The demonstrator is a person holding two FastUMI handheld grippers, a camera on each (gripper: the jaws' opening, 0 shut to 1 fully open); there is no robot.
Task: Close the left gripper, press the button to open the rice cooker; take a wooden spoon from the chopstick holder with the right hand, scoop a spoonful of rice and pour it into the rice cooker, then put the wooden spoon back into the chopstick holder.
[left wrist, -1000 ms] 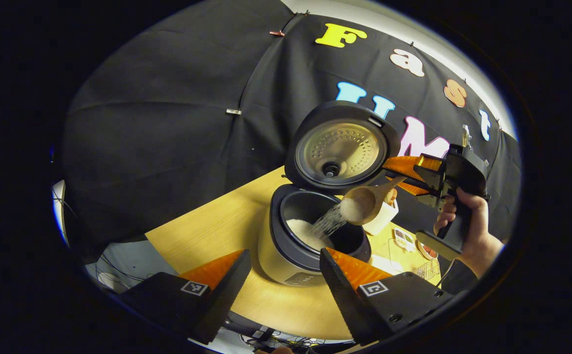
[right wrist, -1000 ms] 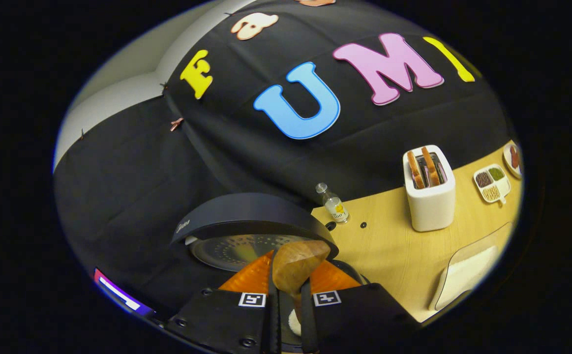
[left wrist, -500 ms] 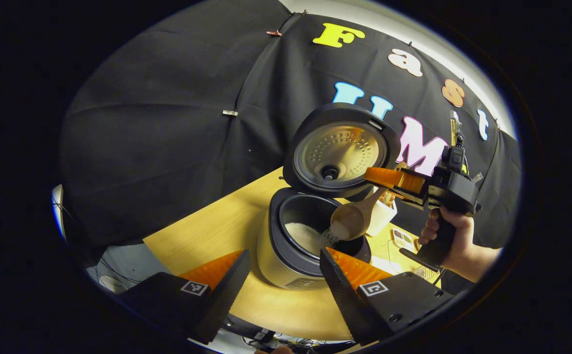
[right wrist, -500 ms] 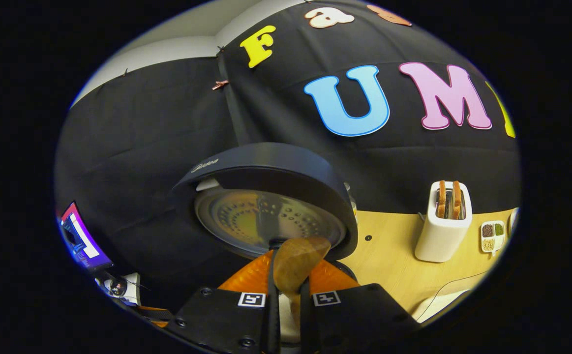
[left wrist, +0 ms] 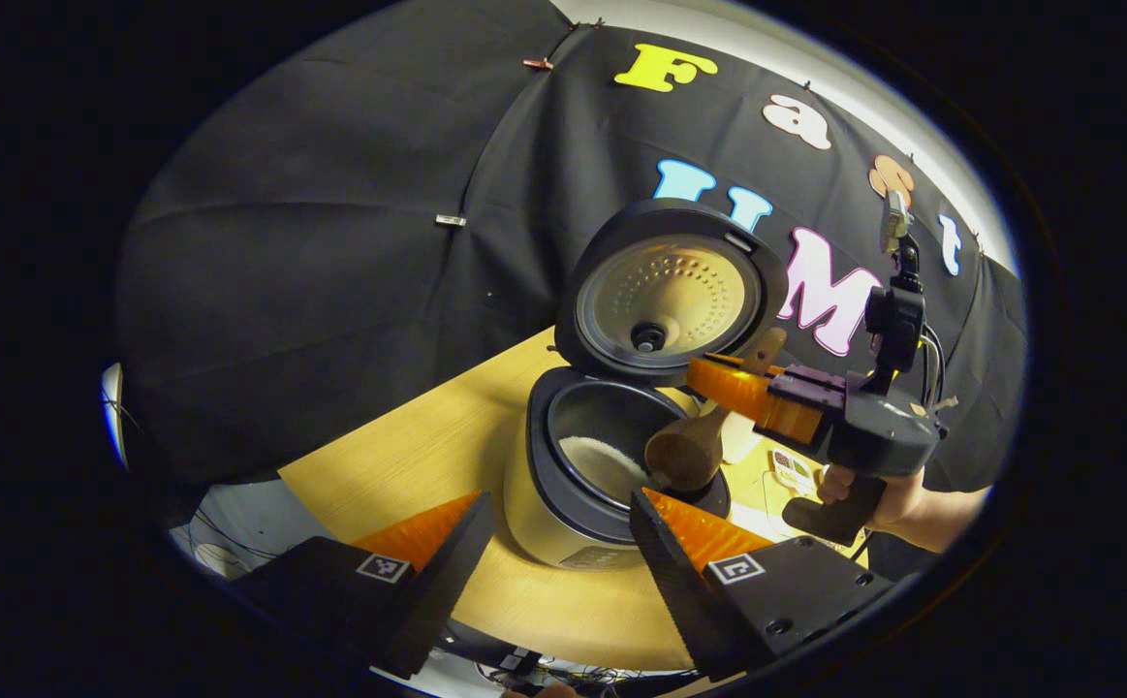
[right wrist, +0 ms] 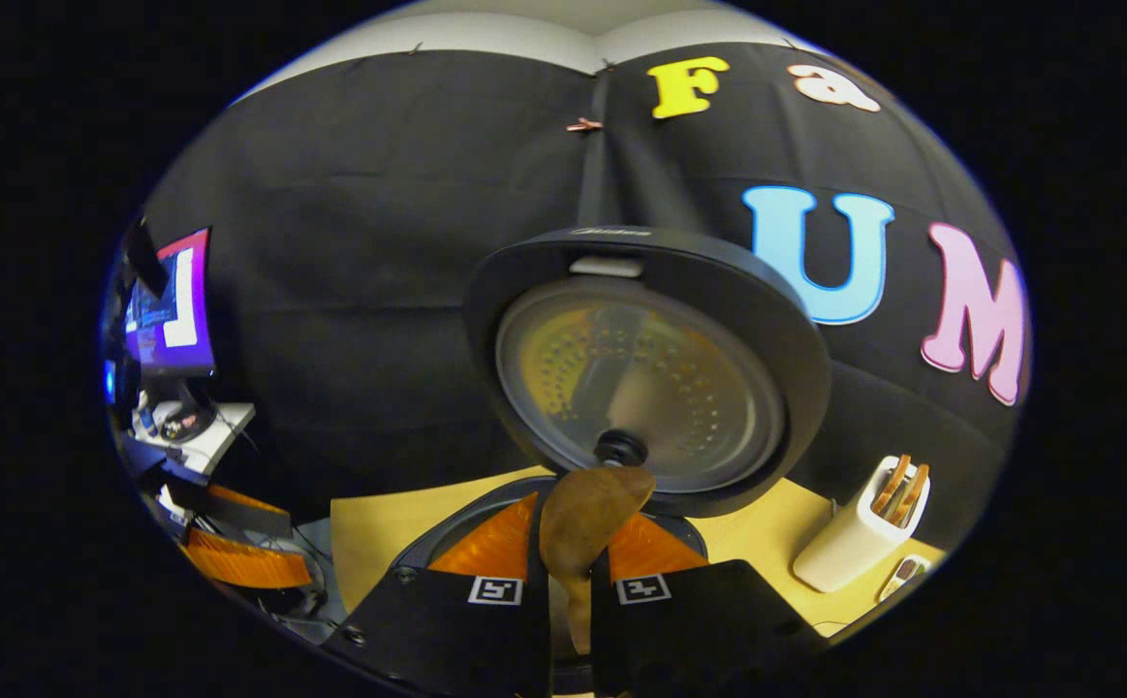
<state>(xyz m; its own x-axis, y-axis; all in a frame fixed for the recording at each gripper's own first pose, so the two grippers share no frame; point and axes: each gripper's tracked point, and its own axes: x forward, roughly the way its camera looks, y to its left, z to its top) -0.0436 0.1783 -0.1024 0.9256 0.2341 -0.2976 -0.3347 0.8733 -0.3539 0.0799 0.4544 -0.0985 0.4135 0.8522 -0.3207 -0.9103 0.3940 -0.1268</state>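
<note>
Our right gripper (right wrist: 571,582) has its jaws clamped on the wooden spoon (left wrist: 691,449), now tipped bowl-down over the open rice cooker (left wrist: 582,485); the falling stream has stopped, so the pour looks finished. Our left gripper (left wrist: 544,543) hangs agape nearby.

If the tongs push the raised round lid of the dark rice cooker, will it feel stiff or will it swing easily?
The raised round lid stands open on the dark rice cooker, so it probably swings at its rear joint rather than bending. Its metal-looking inner plate suggests a stiff, fairly heavy part. A forward push would likely drop it shut.
</note>
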